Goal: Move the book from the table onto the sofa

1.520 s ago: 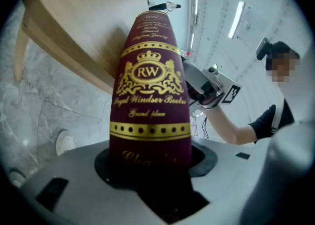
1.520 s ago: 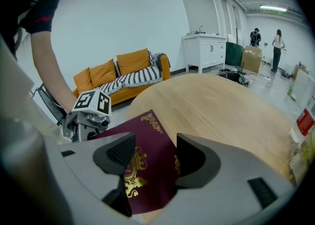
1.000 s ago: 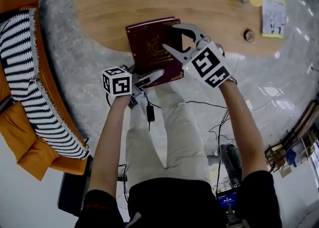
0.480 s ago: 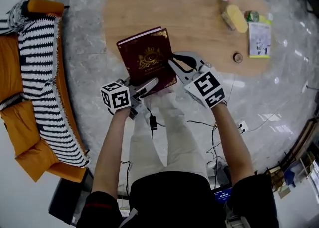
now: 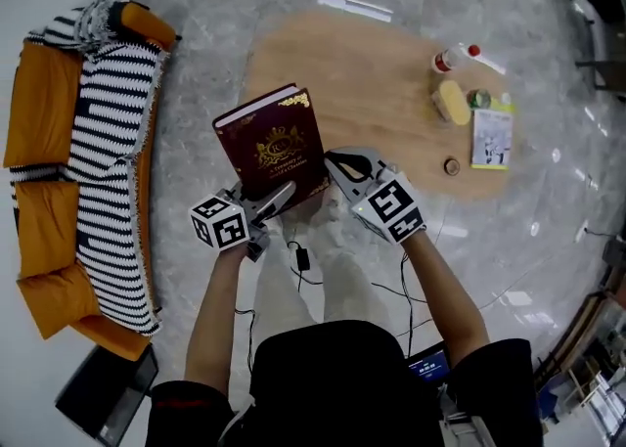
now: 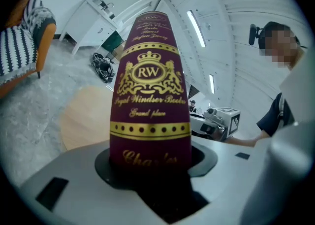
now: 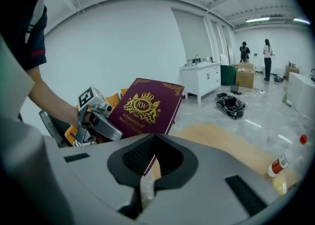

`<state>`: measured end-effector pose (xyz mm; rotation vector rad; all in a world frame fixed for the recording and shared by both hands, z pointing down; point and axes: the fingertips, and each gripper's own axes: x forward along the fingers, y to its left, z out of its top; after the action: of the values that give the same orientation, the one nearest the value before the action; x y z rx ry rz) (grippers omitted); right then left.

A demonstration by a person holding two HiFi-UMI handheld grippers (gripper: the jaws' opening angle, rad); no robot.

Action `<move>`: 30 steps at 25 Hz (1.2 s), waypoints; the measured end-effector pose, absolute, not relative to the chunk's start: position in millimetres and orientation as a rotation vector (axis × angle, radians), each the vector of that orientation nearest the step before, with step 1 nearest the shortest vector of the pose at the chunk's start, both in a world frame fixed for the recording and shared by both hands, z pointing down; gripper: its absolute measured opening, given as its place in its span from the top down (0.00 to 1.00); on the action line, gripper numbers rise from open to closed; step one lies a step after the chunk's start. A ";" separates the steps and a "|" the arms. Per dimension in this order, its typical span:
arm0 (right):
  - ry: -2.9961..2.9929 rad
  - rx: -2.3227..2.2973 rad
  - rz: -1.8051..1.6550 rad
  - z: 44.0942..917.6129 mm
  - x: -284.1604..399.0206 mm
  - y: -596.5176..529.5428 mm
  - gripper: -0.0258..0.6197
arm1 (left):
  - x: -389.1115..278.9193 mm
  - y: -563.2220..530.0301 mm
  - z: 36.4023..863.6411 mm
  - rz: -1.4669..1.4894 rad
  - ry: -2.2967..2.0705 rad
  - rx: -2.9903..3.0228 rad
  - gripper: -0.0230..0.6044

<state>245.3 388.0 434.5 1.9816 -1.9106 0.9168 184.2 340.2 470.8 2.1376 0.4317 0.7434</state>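
You're mid-carry: the book [image 5: 271, 147] is up off the table [image 5: 381, 73], clamped at its lower edge in your left gripper [image 5: 279, 199]. Your right gripper [image 5: 337, 166] has just closed its jaws together at the book's corner, with nothing clearly between them. Next, swing left to the sofa [image 5: 44, 122] and lay the book flat.

Head cam looks steeply down; both gripper views, close behind jaws, share book [image 5: 271, 147].

Of the maroon gold-crested hardback book [image 5: 269, 147], the near edge hides beneath the left gripper [image 5: 284, 193] and right gripper [image 5: 333, 169]; small objects [image 5: 452, 103] far right on the oval wooden table [image 5: 372, 83] are unidentifiable.
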 end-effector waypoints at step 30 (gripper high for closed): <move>-2.434 1.604 0.486 230.8 165.0 258.0 0.93 | 81.8 214.2 250.8 0.433 -0.174 2.501 0.57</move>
<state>165.0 258.0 230.8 1.6036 -2.4337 0.4856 81.8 214.2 250.8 2.5006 -0.1741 0.4331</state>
